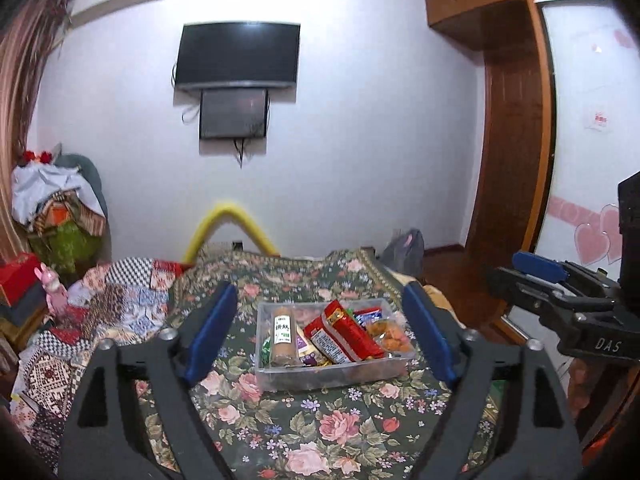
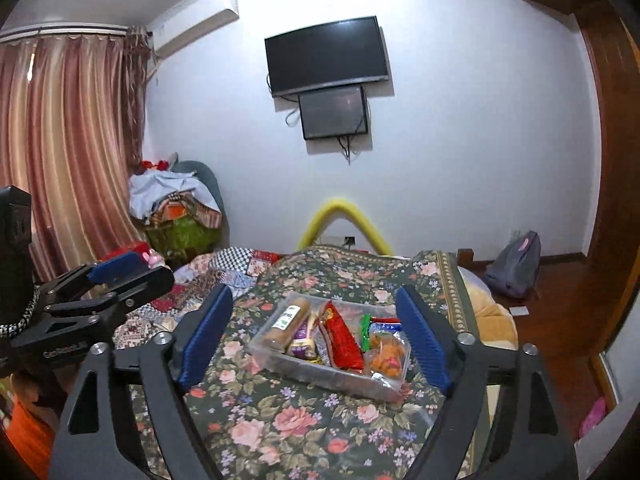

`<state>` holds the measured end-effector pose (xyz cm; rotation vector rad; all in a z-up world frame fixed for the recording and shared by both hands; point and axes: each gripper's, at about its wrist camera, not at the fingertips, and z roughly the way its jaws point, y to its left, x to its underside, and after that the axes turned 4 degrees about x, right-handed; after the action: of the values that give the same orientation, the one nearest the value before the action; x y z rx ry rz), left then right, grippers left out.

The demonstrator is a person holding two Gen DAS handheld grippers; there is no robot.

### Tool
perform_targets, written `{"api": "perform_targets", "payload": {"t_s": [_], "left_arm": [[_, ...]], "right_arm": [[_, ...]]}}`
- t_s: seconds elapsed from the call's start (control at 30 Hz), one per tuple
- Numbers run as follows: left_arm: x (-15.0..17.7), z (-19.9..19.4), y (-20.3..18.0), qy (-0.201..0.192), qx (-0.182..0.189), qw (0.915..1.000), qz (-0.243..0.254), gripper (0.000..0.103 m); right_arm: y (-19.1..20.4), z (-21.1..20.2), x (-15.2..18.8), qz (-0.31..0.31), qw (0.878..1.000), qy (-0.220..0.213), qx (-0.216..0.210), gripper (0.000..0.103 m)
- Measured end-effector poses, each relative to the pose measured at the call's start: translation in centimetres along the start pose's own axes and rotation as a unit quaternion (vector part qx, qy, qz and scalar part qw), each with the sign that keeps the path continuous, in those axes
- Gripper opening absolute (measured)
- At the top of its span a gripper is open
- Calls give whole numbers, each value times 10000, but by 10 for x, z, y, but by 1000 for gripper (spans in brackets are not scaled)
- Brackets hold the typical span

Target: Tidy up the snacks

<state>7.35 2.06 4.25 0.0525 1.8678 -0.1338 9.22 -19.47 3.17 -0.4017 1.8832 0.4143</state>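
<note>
The left gripper (image 1: 320,330) and the right gripper (image 2: 316,334) are held above the floral bedspread (image 1: 304,424), jaws spread wide with nothing between them. The snacks (image 1: 340,334) are contained in the clear plastic tray (image 1: 332,376), set on the bedspread.

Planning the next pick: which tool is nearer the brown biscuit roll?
Left, probably. The left tool faces the biscuit roll squarely; the right tool stands off to its right.

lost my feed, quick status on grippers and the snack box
Left gripper open, empty. Right gripper open, empty. Clear snack box on floral bedspread, packets inside. Nothing in the way.
</note>
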Motion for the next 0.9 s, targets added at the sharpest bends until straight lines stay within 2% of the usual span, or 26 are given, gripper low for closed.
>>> {"api": "perform_targets", "payload": {"t_s": [0.13, 0.2, 0.27, 0.33, 0.9], "left_arm": [[5, -19, -6, -179, -103, 9998, 68, 94], [9, -25, -7, -202, -107, 9997, 67, 96], [13, -32, -9, -229, -116, 9996, 123, 97], [17, -35, -10, -252, -172, 9994, 179, 97], [24, -43, -10, -259, -117, 9996, 91, 100]], "right_arm": [[6, -7, 6, -25, 10000, -66, 18, 88], [8, -9, 8, -3, 9999, -113, 53, 98], [9, -12, 10, -1, 9997, -190, 135, 103], [12, -16, 10, -74, 9993, -255, 247, 103], [18, -33, 20, -138, 9991, -289, 295, 103]]}}
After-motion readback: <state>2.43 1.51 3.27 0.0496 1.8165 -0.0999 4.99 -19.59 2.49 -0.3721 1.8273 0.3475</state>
